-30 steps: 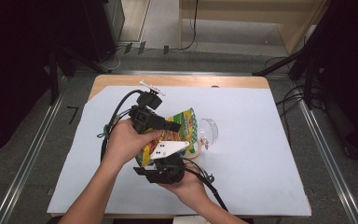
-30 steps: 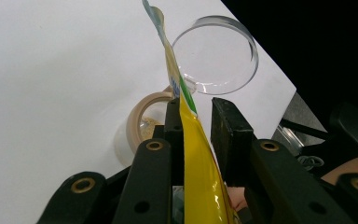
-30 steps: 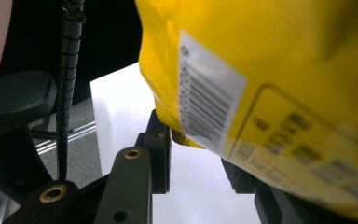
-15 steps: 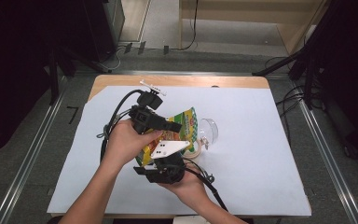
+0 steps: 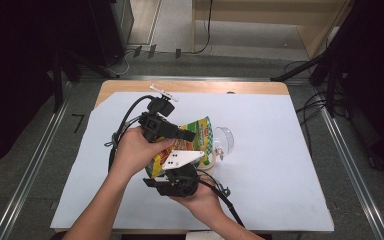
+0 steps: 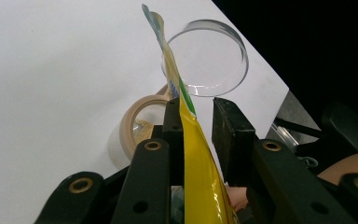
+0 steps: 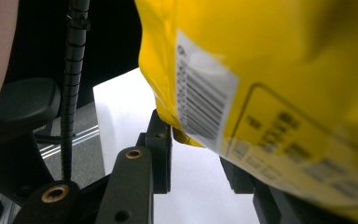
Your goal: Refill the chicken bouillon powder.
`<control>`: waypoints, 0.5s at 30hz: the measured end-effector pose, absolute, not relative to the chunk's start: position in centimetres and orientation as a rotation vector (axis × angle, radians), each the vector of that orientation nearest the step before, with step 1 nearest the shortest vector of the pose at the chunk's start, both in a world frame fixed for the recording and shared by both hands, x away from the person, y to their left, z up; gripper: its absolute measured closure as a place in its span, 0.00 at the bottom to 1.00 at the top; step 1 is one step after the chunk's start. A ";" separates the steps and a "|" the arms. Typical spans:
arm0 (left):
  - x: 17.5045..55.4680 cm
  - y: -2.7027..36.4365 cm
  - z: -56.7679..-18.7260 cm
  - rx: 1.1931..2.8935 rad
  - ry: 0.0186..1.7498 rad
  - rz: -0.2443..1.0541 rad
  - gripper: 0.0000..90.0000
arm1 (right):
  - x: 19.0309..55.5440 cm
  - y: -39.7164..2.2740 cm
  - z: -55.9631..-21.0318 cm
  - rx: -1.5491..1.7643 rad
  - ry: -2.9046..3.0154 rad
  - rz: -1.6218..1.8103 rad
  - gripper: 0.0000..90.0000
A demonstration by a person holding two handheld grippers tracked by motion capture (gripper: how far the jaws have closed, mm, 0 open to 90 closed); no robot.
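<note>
Pale blue sheeting covers the wooden table (image 5: 280,89), with dark floor, metal rails and loose cables around it. Over the middle, a person holds a yellow snack bag (image 5: 200,134) up between two handheld tools. The left gripper (image 6: 196,119) has the bag's flat edge running up between its jaws; one jaw lies against the film while the other stands a little off, so I cannot tell whether it truly pinches. The right gripper (image 7: 196,156) sits at the bag's lower corner, its jaws either side of the yellow film, and whether they press on it is hidden by the bag itself. Just past the bag stand a clear glass (image 6: 207,58) and a beige tape roll (image 6: 137,123) on the sheet. If the contents are meant for the glass, I'd worry the slack film slips from a loose hold and spills onto the sheet, or the bag's top knocks the glass over. A barcode label (image 7: 200,100) shows on the back; the print beside it is too blurred to read.
</note>
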State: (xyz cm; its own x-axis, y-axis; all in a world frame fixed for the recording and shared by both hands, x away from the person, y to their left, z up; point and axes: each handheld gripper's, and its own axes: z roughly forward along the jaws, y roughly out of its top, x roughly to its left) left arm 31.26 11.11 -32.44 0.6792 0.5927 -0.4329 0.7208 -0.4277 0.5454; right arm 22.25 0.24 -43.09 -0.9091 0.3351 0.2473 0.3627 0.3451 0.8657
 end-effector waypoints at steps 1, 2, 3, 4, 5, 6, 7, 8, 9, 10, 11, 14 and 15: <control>31.3 11.1 -32.4 2.160 1.006 -0.226 0.84 | 22.3 0.2 -43.1 -0.662 -2.556 -1.656 0.76; 31.3 11.1 -32.4 2.161 1.007 -0.226 0.84 | 22.3 0.2 -43.0 -0.662 -2.556 -1.656 0.76; 31.4 11.2 -32.4 2.164 1.004 -0.231 0.84 | 22.2 0.3 -43.0 -0.661 -2.556 -1.658 0.76; 31.4 11.2 -32.4 2.165 1.005 -0.234 0.84 | 22.3 0.3 -43.0 -0.661 -2.558 -1.656 0.76; 31.5 11.1 -32.4 2.168 1.005 -0.234 0.84 | 22.3 0.2 -43.0 -0.661 -2.558 -1.656 0.76; 31.5 11.0 -32.3 2.171 1.006 -0.235 0.84 | 22.3 0.2 -43.0 -0.664 -2.555 -1.658 0.76; 31.6 11.0 -32.3 2.175 1.000 -0.236 0.84 | 22.3 0.2 -42.9 -0.667 -2.551 -1.659 0.76; 31.6 10.9 -32.3 2.175 1.001 -0.235 0.84 | 22.3 0.2 -42.9 -0.669 -2.546 -1.663 0.76; 31.7 10.9 -32.3 2.174 1.003 -0.242 0.84 | 22.3 0.2 -42.9 -0.670 -2.544 -1.666 0.76; 31.8 10.9 -32.4 2.176 1.000 -0.246 0.83 | 22.4 0.1 -43.0 -0.671 -2.538 -1.665 0.76; 31.8 10.9 -32.4 2.175 1.005 -0.249 0.83 | 22.4 0.1 -43.0 -0.680 -2.527 -1.660 0.76; 32.0 10.8 -32.4 2.175 1.003 -0.252 0.83 | 22.5 0.1 -43.0 -0.690 -2.528 -1.660 0.76; 32.1 10.7 -32.4 2.174 1.003 -0.252 0.83 | 22.5 0.0 -42.9 -0.689 -2.530 -1.660 0.76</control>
